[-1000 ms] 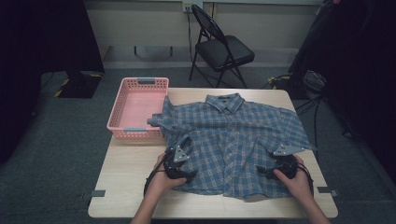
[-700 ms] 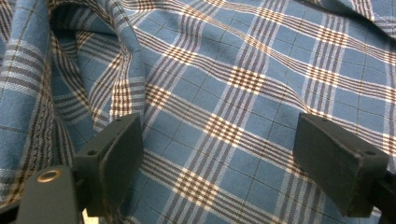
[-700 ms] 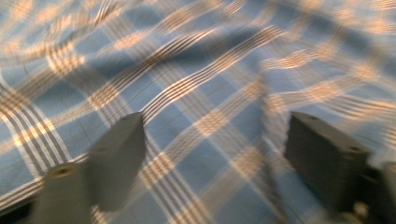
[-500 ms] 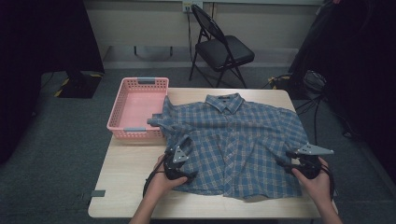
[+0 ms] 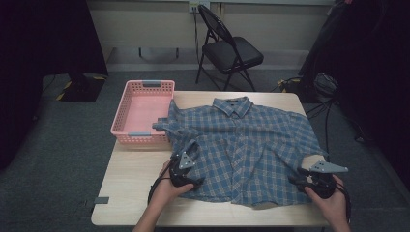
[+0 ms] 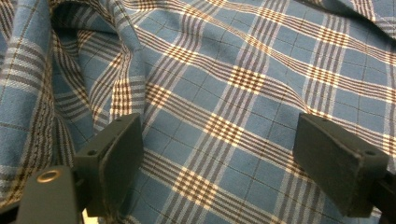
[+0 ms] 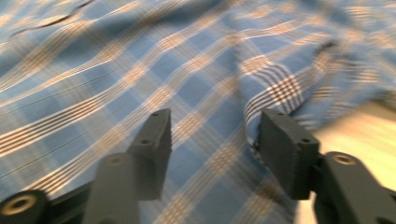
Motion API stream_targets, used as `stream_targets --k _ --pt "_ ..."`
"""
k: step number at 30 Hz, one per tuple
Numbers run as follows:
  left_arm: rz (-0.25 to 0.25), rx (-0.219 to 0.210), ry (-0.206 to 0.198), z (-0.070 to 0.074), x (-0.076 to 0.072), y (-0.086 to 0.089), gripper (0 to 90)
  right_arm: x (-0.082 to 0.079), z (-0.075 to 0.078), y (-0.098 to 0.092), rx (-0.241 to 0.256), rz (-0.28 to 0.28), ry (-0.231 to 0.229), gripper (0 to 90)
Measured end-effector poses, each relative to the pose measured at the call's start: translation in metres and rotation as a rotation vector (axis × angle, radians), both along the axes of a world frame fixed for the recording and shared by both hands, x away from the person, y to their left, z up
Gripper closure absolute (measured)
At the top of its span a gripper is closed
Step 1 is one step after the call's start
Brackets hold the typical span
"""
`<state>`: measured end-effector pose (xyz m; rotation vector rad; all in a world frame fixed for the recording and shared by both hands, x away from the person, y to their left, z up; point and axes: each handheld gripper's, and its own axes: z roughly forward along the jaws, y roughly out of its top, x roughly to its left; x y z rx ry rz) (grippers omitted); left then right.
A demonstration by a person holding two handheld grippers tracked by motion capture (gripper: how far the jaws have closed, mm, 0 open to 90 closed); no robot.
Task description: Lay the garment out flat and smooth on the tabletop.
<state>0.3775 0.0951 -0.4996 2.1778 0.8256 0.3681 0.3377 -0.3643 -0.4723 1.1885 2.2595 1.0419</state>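
A blue plaid shirt (image 5: 241, 145) lies spread face up on the wooden table (image 5: 140, 198), collar at the far side. My left gripper (image 5: 191, 152) rests on the shirt's lower left part, near the front hem. In the left gripper view it (image 6: 219, 135) stands open, both jaws wide apart over rumpled plaid cloth (image 6: 243, 79). My right gripper (image 5: 299, 178) sits at the shirt's lower right corner, below the right sleeve. In the right gripper view it (image 7: 217, 123) is open, with a fold of the shirt's edge (image 7: 275, 93) between the jaws and bare table (image 7: 364, 126) beside it.
A pink plastic basket (image 5: 142, 111) stands at the table's far left corner; the shirt's left sleeve reaches its rim. A black folding chair (image 5: 232, 53) is behind the table. Cables and dark gear lie on the floor at the right (image 5: 329, 87).
My right gripper has moved to the right along the front hem, out to the shirt's lower right corner. The left gripper has stayed in place.
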Motion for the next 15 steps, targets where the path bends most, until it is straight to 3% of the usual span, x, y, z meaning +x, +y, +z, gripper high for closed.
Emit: stream_targets --k 3,7,11,15 --pt "0.002 0.000 0.001 0.000 0.000 0.000 15.7 -0.001 -0.006 0.007 -0.015 0.001 0.009 45.4" --pt "0.002 0.000 0.001 0.000 0.000 0.000 15.7 0.009 -0.017 0.016 -0.049 -0.001 0.026 43.5" --pt "0.003 -0.001 0.001 0.000 0.000 0.000 15.7 0.016 -0.018 0.019 -0.051 -0.006 0.022 44.1" --pt "0.003 0.000 0.001 0.000 0.000 0.000 15.7 0.017 -0.019 0.014 -0.029 -0.012 0.017 60.1"
